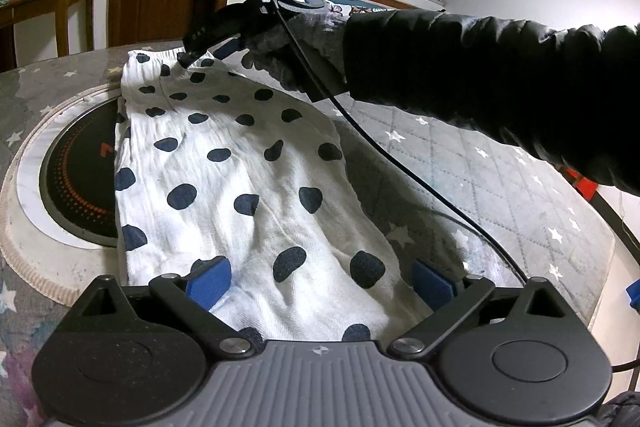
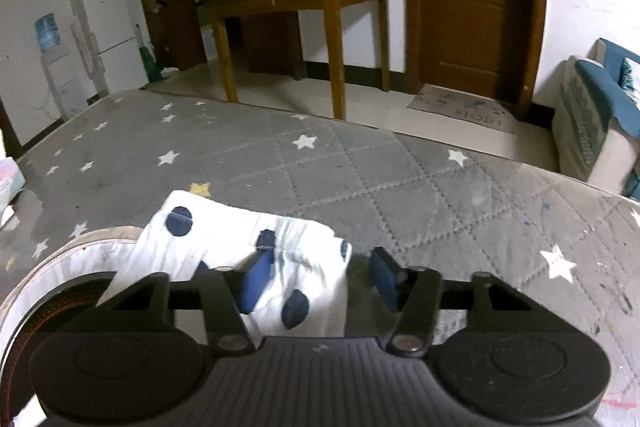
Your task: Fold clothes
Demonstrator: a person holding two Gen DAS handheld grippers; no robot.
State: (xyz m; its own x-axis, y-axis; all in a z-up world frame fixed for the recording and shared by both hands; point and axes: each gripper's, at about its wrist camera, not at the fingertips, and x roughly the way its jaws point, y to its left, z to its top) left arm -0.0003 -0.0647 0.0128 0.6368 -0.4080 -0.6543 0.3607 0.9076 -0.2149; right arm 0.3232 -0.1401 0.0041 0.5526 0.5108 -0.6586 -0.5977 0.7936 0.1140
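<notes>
White crinkled cotton garment with navy blobs [image 1: 240, 163] is spread on the grey quilted star-print surface [image 1: 460, 163], overlapping a round black induction hob [image 1: 80, 171] at 9 o'clock. Left gripper [image 1: 320, 279] jaws are held wide, cloth between them, ungripped. Right gripper [image 2: 320, 279] jaws are parted over the hem.

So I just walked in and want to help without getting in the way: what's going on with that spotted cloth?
A person in a black sleeve is folding a white garment with dark dots, spread on a grey star-patterned quilt and partly covering a round cooktop. The right gripper is at the garment's far waistband edge, jaws apart, one pad over the cloth and one beside it. The left gripper sits open over the near end, gripping nothing yet.
</notes>
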